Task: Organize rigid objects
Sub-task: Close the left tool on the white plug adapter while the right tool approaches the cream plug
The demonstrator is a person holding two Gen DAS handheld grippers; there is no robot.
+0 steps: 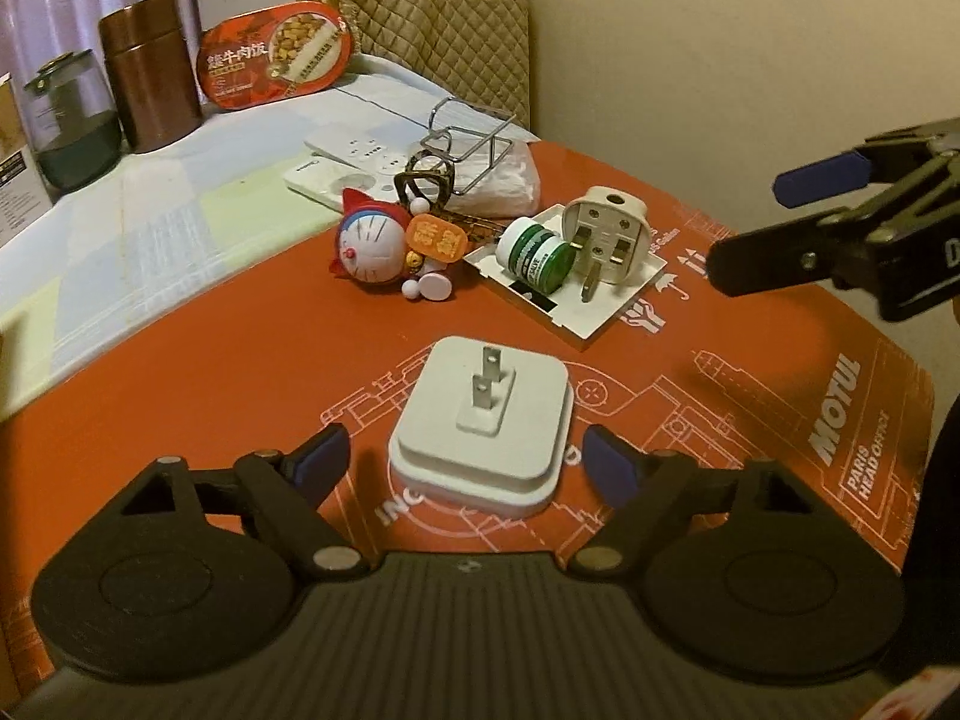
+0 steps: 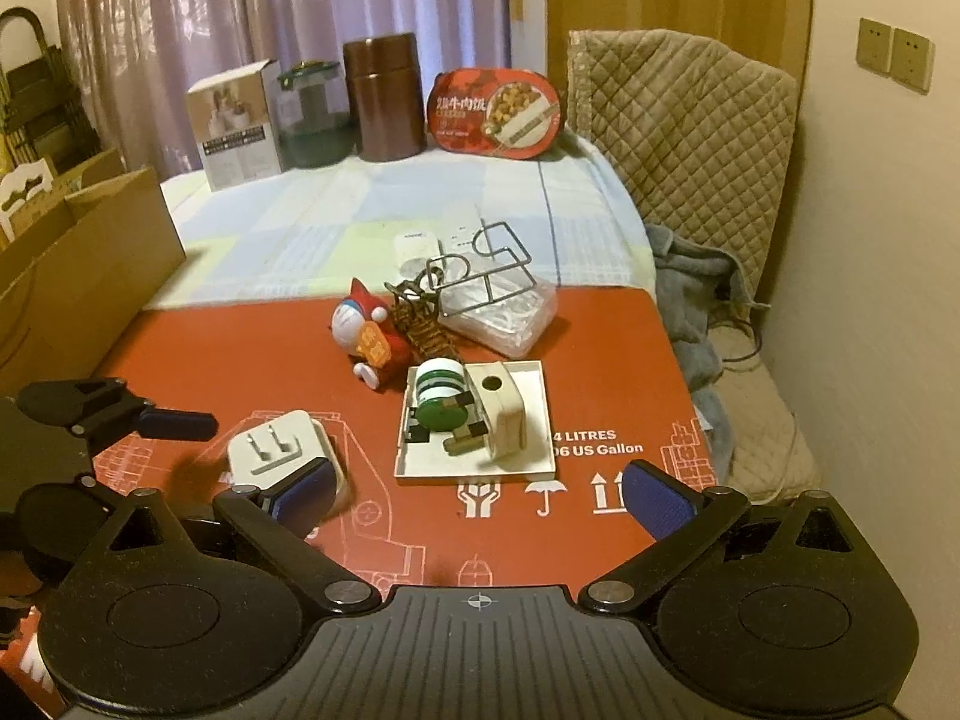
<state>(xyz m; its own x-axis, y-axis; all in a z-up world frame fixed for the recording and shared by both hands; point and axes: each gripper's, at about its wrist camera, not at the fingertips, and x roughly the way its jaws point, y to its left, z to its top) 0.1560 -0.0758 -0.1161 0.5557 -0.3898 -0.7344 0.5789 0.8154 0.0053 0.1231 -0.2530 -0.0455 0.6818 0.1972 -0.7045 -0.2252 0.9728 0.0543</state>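
A white square two-pin adapter (image 1: 480,420) lies pins up on the red mat (image 1: 210,396). My left gripper (image 1: 468,461) straddles it, and a strip of mat shows between each blue pad and the adapter's sides. Farther back, a white flat tray (image 1: 579,315) carries a green-capped bottle (image 1: 534,255) and a cream three-pin plug (image 1: 606,240). A cat figure (image 1: 369,252) lies to their left. My right gripper (image 2: 480,498) hovers open and empty in front of the tray (image 2: 528,462), and it shows at the right edge of the left wrist view (image 1: 747,227).
Behind the figure are a wire rack (image 1: 474,138), a clear plastic box (image 1: 510,180), a small wooden ladder piece (image 2: 420,318) and a white power strip (image 1: 354,150). A brown canister (image 1: 150,72), a glass jar (image 1: 72,120) and a red food box (image 1: 276,54) stand at the back. A cardboard box (image 2: 78,264) is on the left.
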